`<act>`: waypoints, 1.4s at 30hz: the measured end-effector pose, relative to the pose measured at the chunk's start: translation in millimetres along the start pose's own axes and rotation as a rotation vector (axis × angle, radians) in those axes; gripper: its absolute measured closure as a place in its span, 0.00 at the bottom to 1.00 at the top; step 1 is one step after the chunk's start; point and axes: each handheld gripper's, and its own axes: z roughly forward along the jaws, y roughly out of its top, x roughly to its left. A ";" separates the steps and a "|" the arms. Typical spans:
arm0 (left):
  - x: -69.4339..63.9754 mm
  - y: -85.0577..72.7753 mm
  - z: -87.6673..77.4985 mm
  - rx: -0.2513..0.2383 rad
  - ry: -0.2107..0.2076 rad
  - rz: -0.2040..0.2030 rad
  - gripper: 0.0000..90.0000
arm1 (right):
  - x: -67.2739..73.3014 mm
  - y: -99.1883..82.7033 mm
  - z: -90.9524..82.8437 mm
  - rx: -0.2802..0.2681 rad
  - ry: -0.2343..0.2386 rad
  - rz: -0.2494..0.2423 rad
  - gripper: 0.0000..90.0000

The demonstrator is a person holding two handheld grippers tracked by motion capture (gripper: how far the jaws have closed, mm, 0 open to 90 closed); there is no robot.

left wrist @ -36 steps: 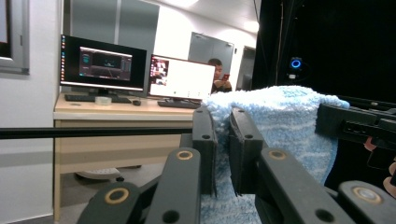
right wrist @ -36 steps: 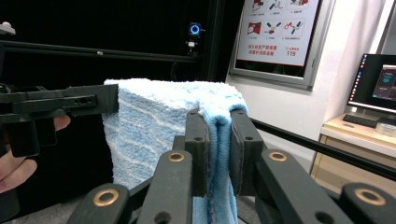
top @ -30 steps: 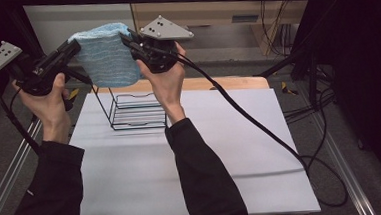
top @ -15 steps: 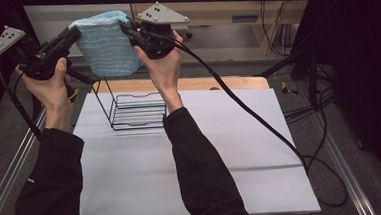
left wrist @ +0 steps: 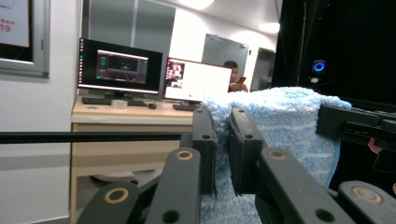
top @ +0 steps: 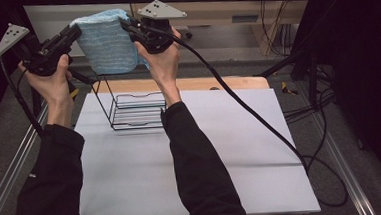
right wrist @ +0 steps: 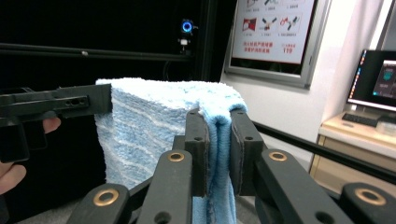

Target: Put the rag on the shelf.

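Above the wire rack [top: 136, 111], both grippers' fingers [top: 76, 32] [top: 126, 25] pinch the blue towel [top: 105, 42] taut.

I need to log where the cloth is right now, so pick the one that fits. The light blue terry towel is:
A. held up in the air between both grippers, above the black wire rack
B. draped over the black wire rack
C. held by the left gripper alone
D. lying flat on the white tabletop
A: the light blue terry towel hangs pinched at one top corner by the left gripper and at the other by the right gripper, above the black wire rack.
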 end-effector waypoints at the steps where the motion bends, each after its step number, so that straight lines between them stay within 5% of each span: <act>1: 0.9 -1.1 1.7 0.008 0.001 0.001 0.91 | -3.7 -3.2 4.1 0.022 -0.006 -0.006 0.89; 11: 8.5 -13.5 9.4 0.052 0.016 0.008 0.91 | -3.2 -13.4 10.5 0.083 -0.032 -0.029 0.89; 27: 13.2 -18.4 28.6 0.063 0.022 0.019 0.91 | -21.7 -16.7 21.4 0.078 -0.051 -0.038 0.89; 42: 16.7 -43.7 10.4 0.126 -0.019 0.045 0.91 | -15.5 -44.8 11.3 0.137 0.009 0.016 0.88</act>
